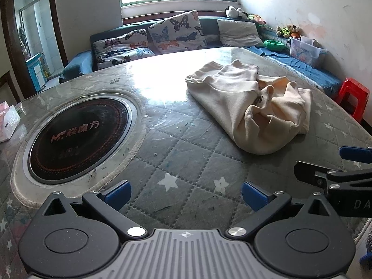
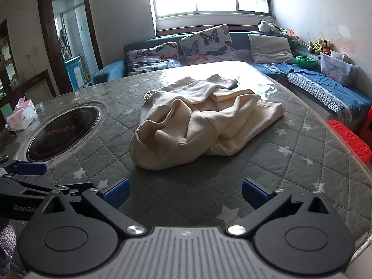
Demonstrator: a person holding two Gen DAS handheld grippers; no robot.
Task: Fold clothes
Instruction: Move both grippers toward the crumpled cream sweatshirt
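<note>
A cream garment (image 1: 253,107) lies crumpled in a heap on the grey quilted star-print table cover (image 1: 186,162). In the right wrist view the garment (image 2: 200,121) lies straight ahead. My left gripper (image 1: 184,195) is open and empty, low over the cover, with the garment ahead to its right. My right gripper (image 2: 184,194) is open and empty, a short way in front of the heap's near edge. Each gripper shows at the edge of the other's view: the right one (image 1: 348,162) and the left one (image 2: 28,172).
A round black induction hob (image 1: 79,137) is set into the table on the left. A tissue pack (image 2: 21,116) sits at the far left edge. A sofa with butterfly cushions (image 1: 174,32) stands behind the table. A red plastic stool (image 2: 348,139) stands by the right edge.
</note>
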